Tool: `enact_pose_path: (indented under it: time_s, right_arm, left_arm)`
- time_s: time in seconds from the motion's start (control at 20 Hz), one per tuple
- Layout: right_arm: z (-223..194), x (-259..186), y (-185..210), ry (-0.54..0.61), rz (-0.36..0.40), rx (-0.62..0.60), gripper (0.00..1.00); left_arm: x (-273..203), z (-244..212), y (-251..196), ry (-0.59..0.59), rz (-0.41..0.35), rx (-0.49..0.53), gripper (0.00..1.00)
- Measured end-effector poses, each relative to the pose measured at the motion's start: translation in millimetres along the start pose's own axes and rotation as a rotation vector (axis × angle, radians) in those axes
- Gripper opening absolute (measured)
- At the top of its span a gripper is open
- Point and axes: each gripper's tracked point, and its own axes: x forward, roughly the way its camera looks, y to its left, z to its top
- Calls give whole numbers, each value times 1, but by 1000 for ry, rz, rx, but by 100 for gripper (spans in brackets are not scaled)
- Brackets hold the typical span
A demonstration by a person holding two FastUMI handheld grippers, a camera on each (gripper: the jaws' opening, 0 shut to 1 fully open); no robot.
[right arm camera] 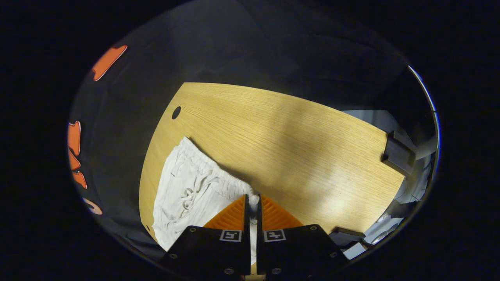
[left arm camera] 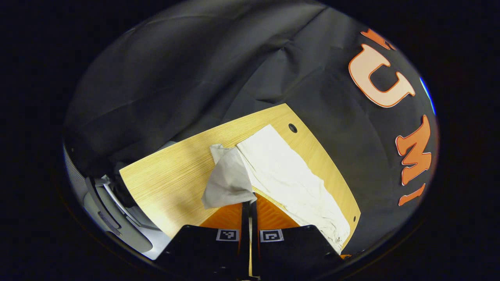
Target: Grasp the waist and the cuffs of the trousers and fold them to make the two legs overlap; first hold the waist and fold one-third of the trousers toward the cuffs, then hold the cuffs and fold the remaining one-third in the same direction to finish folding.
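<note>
White trousers (left arm camera: 291, 177) lie along the right side of the wooden table (left arm camera: 172, 179). In the left gripper view my left gripper (left arm camera: 249, 203) is shut on one cuff, and that leg end (left arm camera: 228, 177) is lifted and hangs folded above the table. In the right gripper view my right gripper (right arm camera: 252, 200) is shut on the gathered elastic waist (right arm camera: 230, 181) of the trousers (right arm camera: 187, 195), whose drawstring (right arm camera: 187, 199) lies on the cloth to the left.
The table (right arm camera: 281, 136) has a small round hole (right arm camera: 176, 112) near its corner and wide bare wood to the right. Dark clamp-like fittings (right arm camera: 396, 152) sit at its right edge. Grey equipment (left arm camera: 113, 210) stands beyond the table's left edge.
</note>
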Motion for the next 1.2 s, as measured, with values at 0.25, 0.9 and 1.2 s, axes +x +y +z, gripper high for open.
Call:
enact_pose_path:
  time_s: [0.25, 0.9, 1.2]
  right_arm:
    - [9, -13, 29, -26, -4, -36, 6]
    - [42, -17, 122, -20, -2, -82, 6]
    - [62, 6, 167, -2, 30, -60, 6]
  left_arm:
    - [21, 20, -16, 35, -30, 70, 6]
    - [95, 100, -66, 153, -48, 451, 7]
    - [149, 125, -92, 177, -54, 551, 6]
